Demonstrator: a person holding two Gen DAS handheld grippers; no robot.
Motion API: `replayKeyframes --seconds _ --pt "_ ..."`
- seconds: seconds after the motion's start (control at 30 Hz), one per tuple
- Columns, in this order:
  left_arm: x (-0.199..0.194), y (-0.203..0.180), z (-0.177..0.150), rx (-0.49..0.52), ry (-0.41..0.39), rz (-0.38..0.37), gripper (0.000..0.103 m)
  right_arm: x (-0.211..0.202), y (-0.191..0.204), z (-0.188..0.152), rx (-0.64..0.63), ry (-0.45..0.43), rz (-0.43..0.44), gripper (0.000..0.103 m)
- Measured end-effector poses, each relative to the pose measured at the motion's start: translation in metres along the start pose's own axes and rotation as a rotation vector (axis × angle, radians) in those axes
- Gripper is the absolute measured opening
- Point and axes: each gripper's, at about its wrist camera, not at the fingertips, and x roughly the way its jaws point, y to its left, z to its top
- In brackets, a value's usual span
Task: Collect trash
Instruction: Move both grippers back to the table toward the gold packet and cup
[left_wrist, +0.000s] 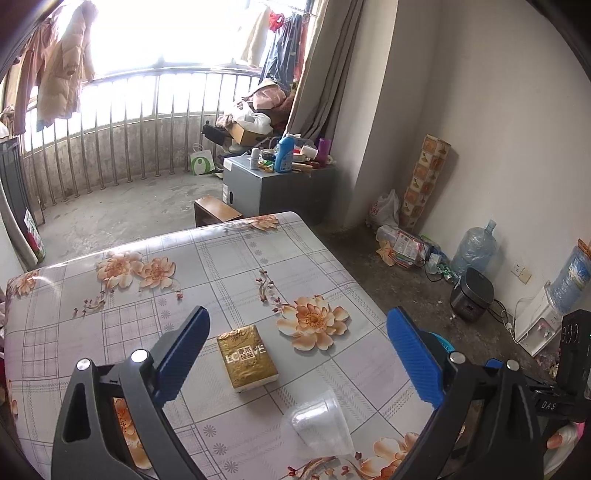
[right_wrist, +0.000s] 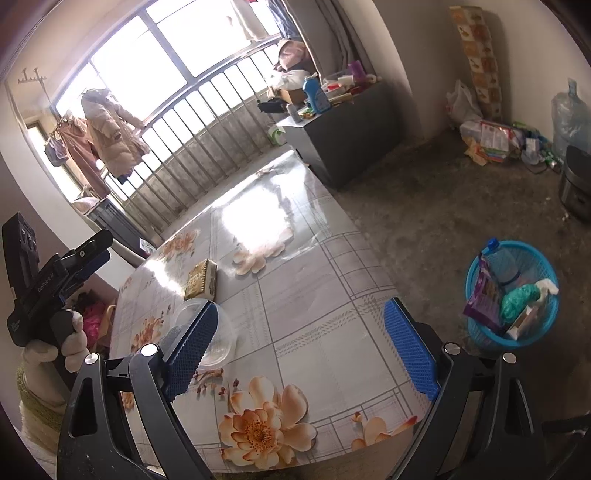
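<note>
While both hover apart, left gripper (left_wrist: 297, 354) over gold pack (left_wrist: 246, 360), right gripper (right_wrist: 301, 341) beside clear cup (right_wrist: 207, 332).

gold packet (left_wrist: 246, 361) reads "LOVE", gripper (left_wrist: 548, 405) "DAS"

Lived-in home, shown by: counter covered in glossy floral plastic cloth (left_wrist: 229, 258), padded beige coats hung at the railed balcony window (left_wrist: 62, 74), black rice cooker (left_wrist: 472, 297) and clear water jug (left_wrist: 474, 247) set on bare concrete floor (left_wrist: 391, 280).
</note>
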Motion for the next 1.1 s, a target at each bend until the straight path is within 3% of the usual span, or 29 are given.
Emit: replayKeyframes --seconds 0.3,0.47,0.67,0.83,0.9,1.1 --pt "-0.020 0.045 -0.027 -0.091 -0.001 0.061 0.094 0.023 0.044 -0.011 -0.085 0.075 0.054 0.087" --pt "-0.023 0.066 -0.039 -0.135 0.019 0.064 0.094 0.036 0.066 -0.017 -0.074 0.143 0.168 0.081" --pt "-0.024 0.075 -0.049 -0.102 0.041 0.069 0.094 0.072 0.088 -0.029 -0.017 0.280 0.299 0.053" --pt "-0.019 0.075 -0.054 -0.081 0.062 0.051 0.094 0.096 0.095 -0.032 0.018 0.346 0.327 0.031" --pt "-0.016 0.074 -0.056 -0.076 0.068 0.045 0.094 0.101 0.096 -0.031 0.021 0.365 0.333 0.012" --pt "0.001 0.072 -0.055 -0.064 0.098 0.020 0.094 0.090 0.086 -0.023 0.036 0.330 0.341 0.004"
